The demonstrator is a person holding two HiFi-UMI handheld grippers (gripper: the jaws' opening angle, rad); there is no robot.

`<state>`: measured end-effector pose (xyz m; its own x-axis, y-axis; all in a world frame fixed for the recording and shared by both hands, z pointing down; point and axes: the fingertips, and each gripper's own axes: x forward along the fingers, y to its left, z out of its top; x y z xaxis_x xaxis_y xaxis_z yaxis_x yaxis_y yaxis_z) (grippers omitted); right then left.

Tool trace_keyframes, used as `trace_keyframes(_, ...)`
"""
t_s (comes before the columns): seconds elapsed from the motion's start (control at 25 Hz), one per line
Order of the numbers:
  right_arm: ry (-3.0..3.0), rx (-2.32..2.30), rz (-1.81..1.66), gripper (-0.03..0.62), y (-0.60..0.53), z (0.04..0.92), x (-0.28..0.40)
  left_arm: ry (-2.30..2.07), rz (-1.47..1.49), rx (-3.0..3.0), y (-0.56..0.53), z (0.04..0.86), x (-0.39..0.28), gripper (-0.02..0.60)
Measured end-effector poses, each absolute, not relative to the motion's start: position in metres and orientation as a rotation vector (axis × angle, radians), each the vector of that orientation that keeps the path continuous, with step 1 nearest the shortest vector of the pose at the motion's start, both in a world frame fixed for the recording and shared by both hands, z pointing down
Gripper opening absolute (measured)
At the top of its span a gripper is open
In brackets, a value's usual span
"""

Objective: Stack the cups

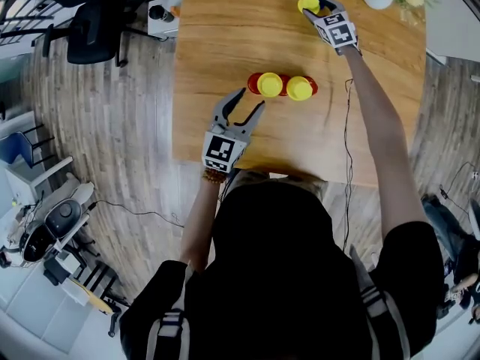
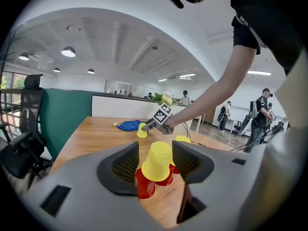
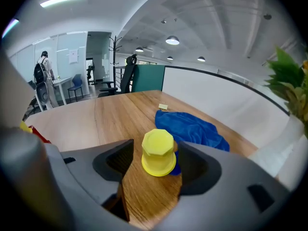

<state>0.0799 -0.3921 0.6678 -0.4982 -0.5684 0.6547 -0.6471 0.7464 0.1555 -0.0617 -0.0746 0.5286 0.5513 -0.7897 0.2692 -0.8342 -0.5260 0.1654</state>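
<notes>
Nearest the person, the left hand-held gripper (image 1: 253, 98) stood released, jaws apart and empty, just short of the yellow cups (image 2: 156, 160) sitting upside down over red cups (image 2: 144, 186) at mid-bench (image 1: 225, 36). Farther out, the right hand-held gripper (image 1: 315, 10) was also released, its spread jaws flanking but not pressing a lone yellow cup (image 3: 159, 153). That cup stood inverted, axis vertical, just before a blue cloth (image 3: 192, 129). This hand lay much nearer it, so closing there looked likely next.
</notes>
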Motion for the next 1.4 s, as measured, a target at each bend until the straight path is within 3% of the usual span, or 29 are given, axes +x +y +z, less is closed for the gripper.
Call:
trace_keyframes(0.12, -2.207, 0.901, 0.138, 0.286, -0.395, 0.673, 0.08, -1.35, 0.229, 2.515, -0.078, 0.528, -0.06, 0.239)
trace_keyframes(0.2, -2.185, 0.915, 0.125, 0.21, -0.397, 0.675, 0.082, -1.352, 0.225, 2.516, -0.079, 0.526, -0.061, 0.238)
trace_keyframes(0.24, -2.176, 0.918, 0.12, 0.205, -0.397, 0.675, 0.082, -1.355, 0.225, 2.518, -0.079, 0.525, -0.063, 0.238)
trace_keyframes(0.8, -2.272, 0.921, 0.036, 0.215, -0.372, 0.605, 0.064, -1.468, 0.169, 2.517, -0.081, 0.494, -0.092, 0.238)
trace_keyframes(1.4, -2.443, 0.942, 0.052, 0.216, -0.254, 0.504, 0.058, -1.493, 0.073, 2.553, -0.063, 0.467, -0.088, 0.233)
